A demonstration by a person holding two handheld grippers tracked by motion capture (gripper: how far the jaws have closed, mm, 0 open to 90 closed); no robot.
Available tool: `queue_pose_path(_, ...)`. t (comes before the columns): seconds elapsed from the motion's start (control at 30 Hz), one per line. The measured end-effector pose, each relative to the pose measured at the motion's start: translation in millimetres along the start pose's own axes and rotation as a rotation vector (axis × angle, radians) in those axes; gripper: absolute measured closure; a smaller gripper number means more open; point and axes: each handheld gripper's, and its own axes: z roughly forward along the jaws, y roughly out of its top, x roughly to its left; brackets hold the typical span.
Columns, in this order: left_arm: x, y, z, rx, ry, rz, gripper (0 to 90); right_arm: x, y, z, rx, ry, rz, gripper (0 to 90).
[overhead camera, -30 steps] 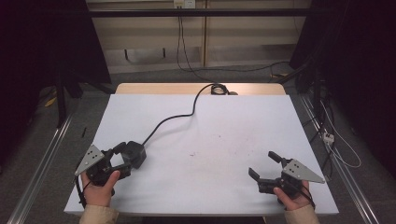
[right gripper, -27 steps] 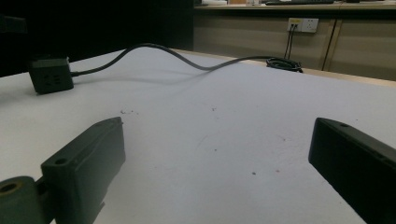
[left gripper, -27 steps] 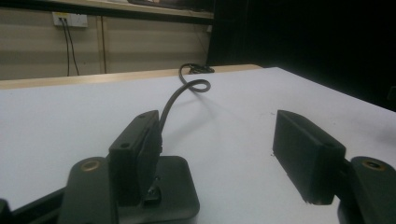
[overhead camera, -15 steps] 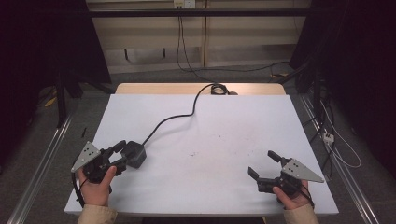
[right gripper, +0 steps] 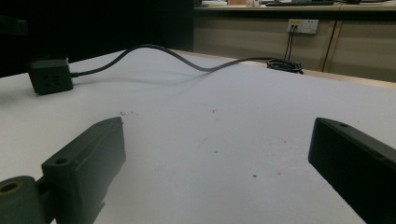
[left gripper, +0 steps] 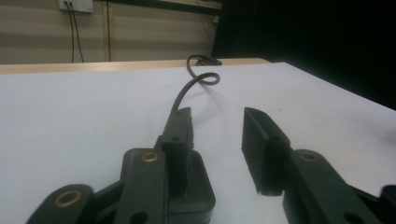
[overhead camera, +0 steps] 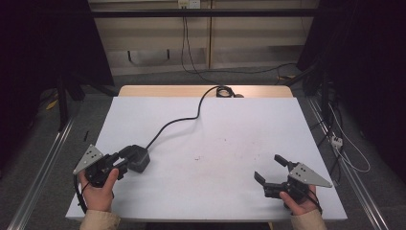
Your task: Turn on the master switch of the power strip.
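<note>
Grasp step: my left gripper (left gripper: 217, 121), lower left, has just been closing around the plug (overhead camera: 138, 158) but has not clamped it. My right gripper (overhead camera: 268, 166) stands wide and empty. Next: close squarely.

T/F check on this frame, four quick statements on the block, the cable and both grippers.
1. The black block lies at the tips of the left gripper. True.
2. The left gripper is clamped on the block. False: its jaws have just been closing and the block lies partly between them, but in the left gripper view one jaw stands clear of it.
3. The right gripper holds the cable. False: its jaws stand open over bare table, far from the cable.
4. The cable runs from the block to the table's far edge. True.
</note>
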Motion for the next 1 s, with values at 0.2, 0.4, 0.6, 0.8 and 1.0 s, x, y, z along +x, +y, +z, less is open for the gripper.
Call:
queue_pose_path(0.2, 0.0, 0.2, -0.1, 0.01, -0.013, -0.002, 76.6, 0.4, 0.5, 0.9, -0.002, 0.001, -0.002, 3.5)
queue_pose_path(0.4, 1.9, -0.3, -3.9, 0.02, -0.013, -0.001, 81.2, 2.8, 1.2, 5.4, 0.001, 0.011, -0.003, 3.5)
queue_pose_path(0.6, 2.4, 0.1, -2.4, 0.022, -0.024, -0.007, 85.7, 2.0, 1.1, 5.0, 0.0, 0.01, -0.003, 3.5)
queue_pose_path(0.8, 4.3, 0.3, 1.4, 0.024, -0.028, -0.015, 88.6, 2.5, 1.0, 3.7, 0.004, 0.008, -0.005, 3.6)
queue_pose_path(1.0, 5.8, 1.3, 3.3, 0.031, -0.015, -0.015, 90.0, 1.4, 0.7, 0.6, 0.001, 0.002, -0.005, 3.6)
